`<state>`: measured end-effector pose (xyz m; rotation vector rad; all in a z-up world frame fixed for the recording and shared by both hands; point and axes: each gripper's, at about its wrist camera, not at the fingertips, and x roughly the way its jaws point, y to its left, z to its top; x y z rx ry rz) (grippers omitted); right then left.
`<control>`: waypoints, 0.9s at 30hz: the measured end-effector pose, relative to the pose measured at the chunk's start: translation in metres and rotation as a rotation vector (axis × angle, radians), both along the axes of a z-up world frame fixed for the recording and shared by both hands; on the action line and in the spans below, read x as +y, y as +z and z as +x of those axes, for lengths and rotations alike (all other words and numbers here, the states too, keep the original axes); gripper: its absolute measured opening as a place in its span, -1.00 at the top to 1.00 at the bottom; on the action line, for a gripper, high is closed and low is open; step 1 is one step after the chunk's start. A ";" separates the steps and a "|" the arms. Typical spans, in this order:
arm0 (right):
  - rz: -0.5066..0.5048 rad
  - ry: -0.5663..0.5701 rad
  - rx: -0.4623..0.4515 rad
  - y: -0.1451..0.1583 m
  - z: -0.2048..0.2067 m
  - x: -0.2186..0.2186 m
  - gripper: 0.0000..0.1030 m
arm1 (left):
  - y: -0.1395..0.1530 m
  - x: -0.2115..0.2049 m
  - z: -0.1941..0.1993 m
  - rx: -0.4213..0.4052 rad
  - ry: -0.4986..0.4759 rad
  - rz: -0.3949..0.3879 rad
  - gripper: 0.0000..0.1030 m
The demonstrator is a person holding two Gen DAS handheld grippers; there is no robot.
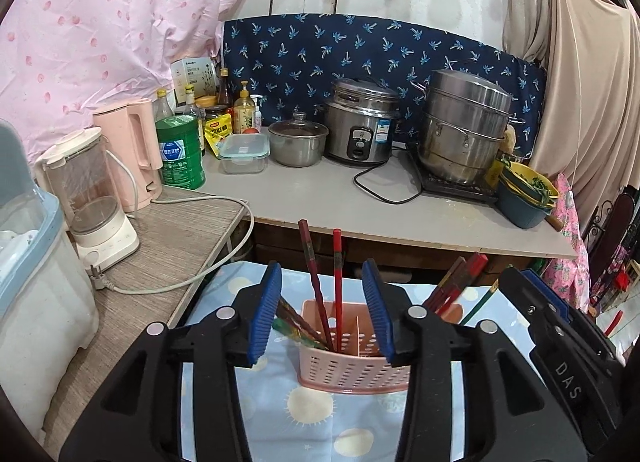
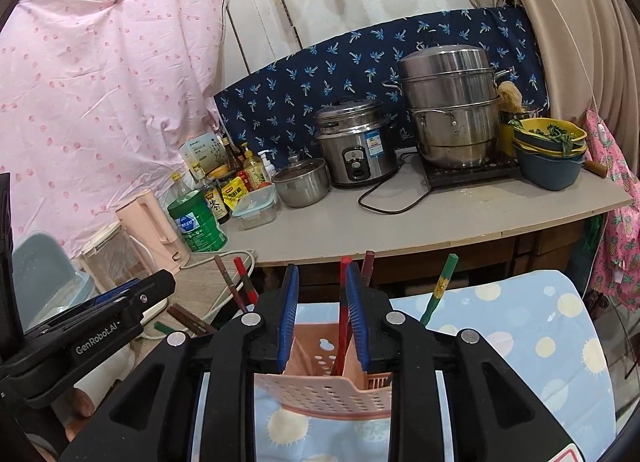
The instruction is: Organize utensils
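Observation:
A pink perforated utensil holder (image 1: 354,366) stands on a blue sun-patterned cloth (image 1: 280,414). Two red chopsticks (image 1: 337,282) stand in its left compartment. My left gripper (image 1: 326,314) is open, its jaws either side of the holder, holding nothing. More chopsticks (image 1: 294,324) lie on the cloth left of the holder. My right gripper (image 2: 322,314) is open above the holder (image 2: 320,386); red chopsticks (image 2: 343,326) stand in the holder between its jaws, near the right pad. A green chopstick (image 2: 438,290) and others stand to its right. The right gripper's body shows in the left wrist view (image 1: 560,342).
A grey counter (image 1: 332,193) behind holds a rice cooker (image 1: 362,125), a steamer pot (image 1: 464,125), a small pot (image 1: 298,141), bottles and a stack of bowls (image 1: 524,193). A side table on the left holds a blender (image 1: 90,193), a pink kettle (image 1: 132,149) and cords.

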<state>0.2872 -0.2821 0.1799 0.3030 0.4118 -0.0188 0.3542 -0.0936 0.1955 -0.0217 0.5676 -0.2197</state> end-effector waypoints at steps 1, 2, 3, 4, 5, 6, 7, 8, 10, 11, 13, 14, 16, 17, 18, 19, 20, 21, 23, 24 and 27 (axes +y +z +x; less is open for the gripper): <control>-0.001 0.001 0.000 0.000 -0.003 0.001 0.45 | 0.001 0.000 -0.004 -0.005 0.002 0.004 0.04; -0.002 0.003 -0.001 0.001 -0.008 0.003 0.39 | 0.001 0.001 -0.008 -0.012 0.004 0.006 0.01; -0.003 0.004 -0.001 0.002 -0.011 0.004 0.37 | 0.002 0.001 -0.013 -0.019 0.007 0.012 -0.04; -0.008 0.004 -0.001 0.002 -0.016 0.005 0.31 | 0.003 0.002 -0.017 -0.023 0.009 0.016 -0.06; -0.014 0.003 0.000 0.002 -0.020 0.007 0.26 | 0.004 0.002 -0.021 -0.026 0.009 0.020 -0.06; -0.019 0.003 0.001 0.002 -0.024 0.008 0.25 | 0.006 0.003 -0.026 -0.028 0.010 0.023 -0.07; -0.024 0.004 0.002 0.002 -0.029 0.010 0.24 | 0.006 0.003 -0.030 -0.030 0.012 0.025 -0.09; -0.027 0.004 0.004 0.001 -0.034 0.011 0.24 | 0.007 0.004 -0.035 -0.031 0.013 0.027 -0.09; -0.029 0.007 0.010 0.000 -0.042 0.013 0.24 | 0.008 0.005 -0.042 -0.033 0.017 0.032 -0.16; -0.029 0.009 0.015 -0.001 -0.047 0.014 0.24 | 0.008 0.006 -0.046 -0.035 0.020 0.037 -0.18; -0.033 0.008 0.022 -0.003 -0.056 0.015 0.24 | 0.008 0.006 -0.055 -0.041 0.025 0.051 -0.22; -0.037 0.009 0.026 -0.004 -0.061 0.016 0.24 | 0.006 0.006 -0.060 -0.042 0.024 0.056 -0.23; -0.046 0.009 0.032 -0.005 -0.070 0.019 0.22 | 0.004 0.007 -0.069 -0.038 0.024 0.068 -0.25; -0.052 0.010 0.034 -0.006 -0.076 0.020 0.19 | 0.002 0.007 -0.074 -0.036 0.024 0.073 -0.27; -0.057 0.013 0.036 -0.007 -0.081 0.021 0.17 | 0.001 0.008 -0.077 -0.034 0.025 0.076 -0.30; -0.063 0.015 0.038 -0.008 -0.085 0.023 0.14 | 0.000 0.008 -0.082 -0.034 0.024 0.079 -0.34; -0.071 0.016 0.042 -0.009 -0.091 0.025 0.13 | -0.002 0.009 -0.086 -0.033 0.023 0.082 -0.36; -0.076 0.016 0.046 -0.011 -0.095 0.027 0.12 | -0.003 0.009 -0.091 -0.031 0.021 0.087 -0.40; -0.082 0.018 0.057 -0.013 -0.105 0.028 0.09 | -0.007 0.010 -0.098 -0.027 0.019 0.095 -0.41; -0.080 0.017 0.060 -0.014 -0.110 0.028 0.07 | -0.009 0.010 -0.102 -0.023 0.019 0.100 -0.42; -0.082 0.014 0.070 -0.019 -0.124 0.030 0.01 | -0.015 0.011 -0.114 -0.014 0.022 0.116 -0.52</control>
